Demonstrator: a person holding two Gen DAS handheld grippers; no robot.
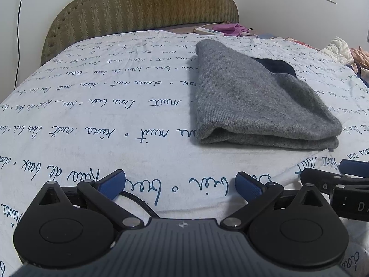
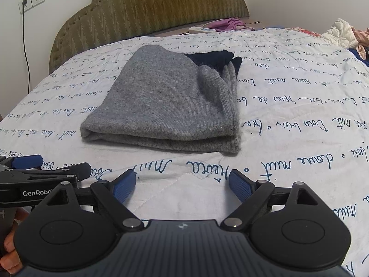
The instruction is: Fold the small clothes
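Your bed (image 1: 92,115) fills both views, covered by a white quilt (image 2: 288,138) printed with lines of dark blue handwriting. A padded olive headboard (image 1: 143,7) rises at its far end, its top cut off by the frame.

The grey sweater (image 1: 249,101) lies folded on the quilt, toward the middle of the bed and well short of the headboard. Its long axis runs from your side toward the headboard. The rounded fold edge faces you, showing stacked layers. In the right wrist view the sweater's right edge is bunched into ridges. A dark navy piece (image 2: 216,57) pokes out at the sweater's far right corner; whether it belongs to the sweater or is a separate item is hard to tell, since the grey knit covers most of it.

Beyond the sweater, close to the headboard, lie a crumpled purple cloth (image 1: 230,28) and a white power strip (image 1: 208,31). A heap of pale clothing (image 1: 339,48) sits at the bed's right edge, partly cut off.

Your left tool (image 1: 180,184) hovers over the quilt on the near side of the sweater, blue pads spread wide, gripping nothing. Your right tool (image 2: 182,183) sits just beside it, also spread wide and empty. Neither touches the sweater.
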